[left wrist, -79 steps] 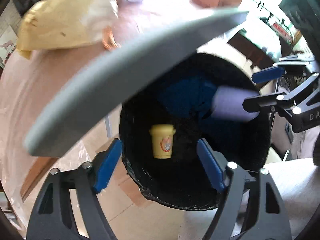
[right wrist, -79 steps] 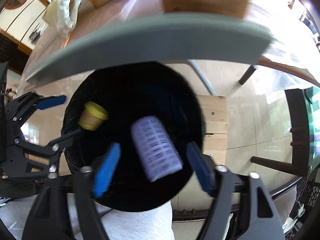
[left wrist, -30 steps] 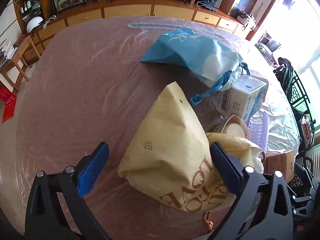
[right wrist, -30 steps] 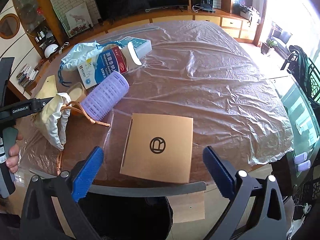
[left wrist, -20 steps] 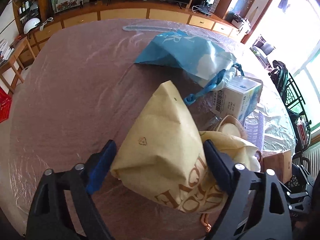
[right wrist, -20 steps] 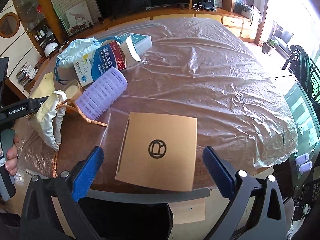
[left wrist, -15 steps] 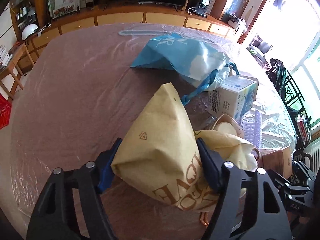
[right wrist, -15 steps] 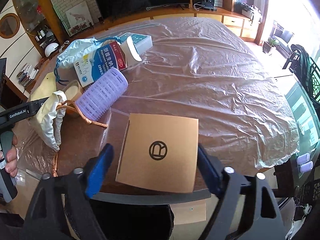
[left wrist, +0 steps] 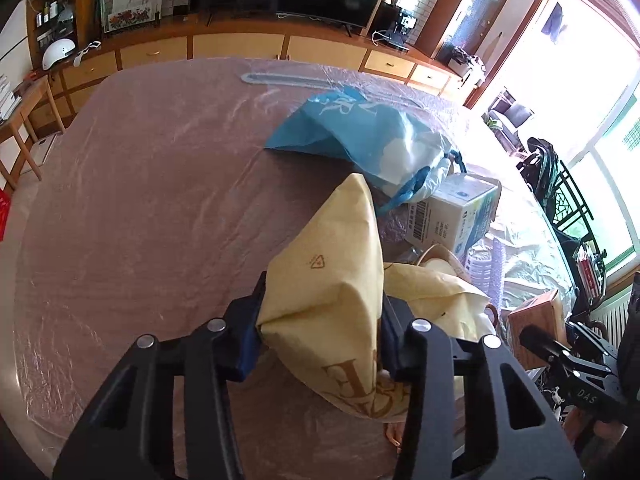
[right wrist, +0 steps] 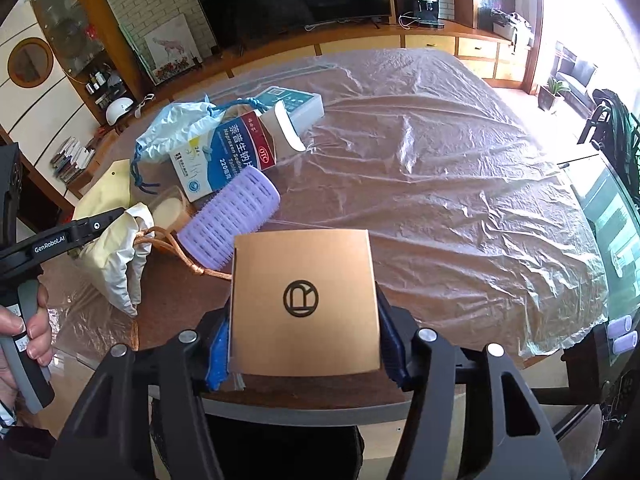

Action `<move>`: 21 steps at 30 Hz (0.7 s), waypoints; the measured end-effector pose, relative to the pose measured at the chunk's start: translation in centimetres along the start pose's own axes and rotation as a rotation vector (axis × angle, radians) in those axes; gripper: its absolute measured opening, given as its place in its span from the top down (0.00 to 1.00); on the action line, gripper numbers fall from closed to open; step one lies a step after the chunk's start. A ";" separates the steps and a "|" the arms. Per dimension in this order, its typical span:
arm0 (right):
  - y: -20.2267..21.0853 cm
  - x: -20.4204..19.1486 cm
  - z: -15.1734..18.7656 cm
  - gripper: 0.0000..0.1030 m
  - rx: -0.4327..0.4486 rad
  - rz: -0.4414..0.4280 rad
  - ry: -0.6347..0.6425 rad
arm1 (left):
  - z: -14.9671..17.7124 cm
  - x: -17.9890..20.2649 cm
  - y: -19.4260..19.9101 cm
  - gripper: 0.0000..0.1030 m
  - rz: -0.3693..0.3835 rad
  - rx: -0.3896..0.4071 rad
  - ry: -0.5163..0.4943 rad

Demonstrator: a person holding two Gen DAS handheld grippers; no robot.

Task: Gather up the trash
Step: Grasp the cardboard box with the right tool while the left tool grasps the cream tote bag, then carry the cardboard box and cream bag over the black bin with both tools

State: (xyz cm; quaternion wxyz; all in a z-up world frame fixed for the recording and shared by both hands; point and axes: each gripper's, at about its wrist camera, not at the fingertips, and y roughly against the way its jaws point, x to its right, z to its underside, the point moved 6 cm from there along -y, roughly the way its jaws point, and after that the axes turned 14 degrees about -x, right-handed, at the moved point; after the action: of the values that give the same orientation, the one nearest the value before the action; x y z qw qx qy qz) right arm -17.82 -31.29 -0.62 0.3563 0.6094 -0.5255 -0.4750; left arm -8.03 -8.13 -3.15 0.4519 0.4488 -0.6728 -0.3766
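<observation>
Left claw (left wrist: 320,344) just closed onto yellow bag (left wrist: 336,300), right claw (right wrist: 304,344) apparently clamping brown box (right wrist: 304,300) at table edge (right wrist: 304,408), open tabletop beyond.

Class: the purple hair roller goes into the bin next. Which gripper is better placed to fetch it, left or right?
Probably right: the purple hair roller lies just beyond its brown box. But both are occupied; the left gripper clamps the yellow bag.

left gripper (left wrist: 318,330) has just been closing; its blue pads press both sides of a crumpled pale yellow paper bag with gold lettering (left wrist: 336,300). beyond it, on the plastic-covered brown surface (left wrist: 152,208), lie a blue drawstring plastic bag (left wrist: 360,136) and a white printed carton (left wrist: 456,212), touching each other.
</observation>
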 end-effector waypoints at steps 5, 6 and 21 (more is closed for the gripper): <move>0.1 0.1 -0.2 0.44 -0.003 -0.024 -0.014 | -0.3 -0.2 1.1 0.55 -0.007 0.026 0.001; 0.2 0.2 -0.3 0.44 -0.003 -0.031 -0.021 | -0.4 -0.3 1.4 0.55 -0.008 0.031 0.002; 1.8 -0.3 -0.2 0.45 0.011 -0.053 0.002 | 1.4 0.4 4.5 0.56 -0.010 0.083 -0.029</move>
State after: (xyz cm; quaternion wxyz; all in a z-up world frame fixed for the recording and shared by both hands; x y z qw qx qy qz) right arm -18.19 -31.40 1.14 0.3406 0.6255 -0.5114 -0.4808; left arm -10.59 -6.95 0.63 0.4212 0.4649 -0.6922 -0.3569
